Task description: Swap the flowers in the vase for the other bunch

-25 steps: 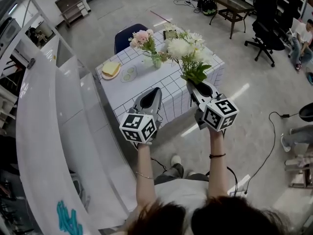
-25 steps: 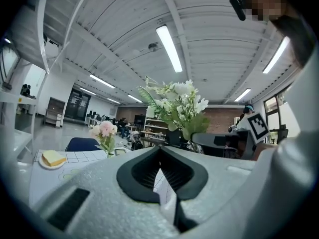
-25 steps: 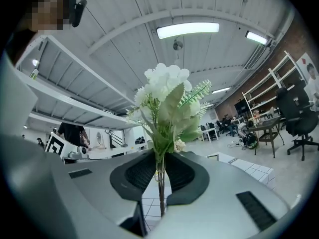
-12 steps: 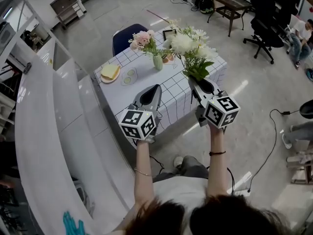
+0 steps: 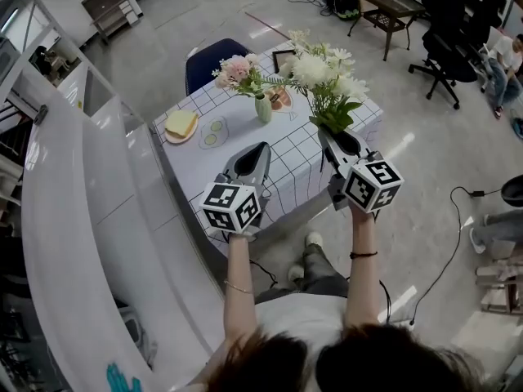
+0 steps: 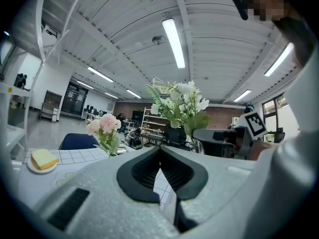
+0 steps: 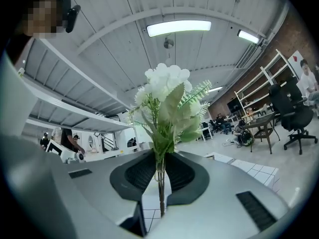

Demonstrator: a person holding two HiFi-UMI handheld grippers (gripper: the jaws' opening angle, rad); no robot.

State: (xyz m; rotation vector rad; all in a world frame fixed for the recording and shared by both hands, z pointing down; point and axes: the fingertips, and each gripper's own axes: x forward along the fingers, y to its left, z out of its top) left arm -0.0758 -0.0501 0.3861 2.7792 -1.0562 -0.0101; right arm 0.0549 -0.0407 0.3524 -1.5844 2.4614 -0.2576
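Observation:
A small green vase [image 5: 263,109] with pink flowers [image 5: 236,68] stands on the checked table [image 5: 286,158]; the pink flowers [image 6: 101,126] also show in the left gripper view. My right gripper [image 5: 333,140] is shut on the stems of a white bunch [image 5: 323,73] and holds it upright over the table's near right part; in the right gripper view the white bunch [image 7: 167,103] rises from between the pads. My left gripper [image 5: 252,155] is shut and empty, level, over the table's near edge.
A plate with a yellow sponge-like block [image 5: 181,123] and a coaster [image 5: 212,133] lie on the table's left. A blue chair [image 5: 211,58] stands behind it. A white curved counter [image 5: 73,243] runs along the left. Office chairs [image 5: 445,51] and a dark table [image 5: 392,11] stand far right.
Both grippers and the white bunch have come forward toward the table together. The vase and pink flowers stay in place.

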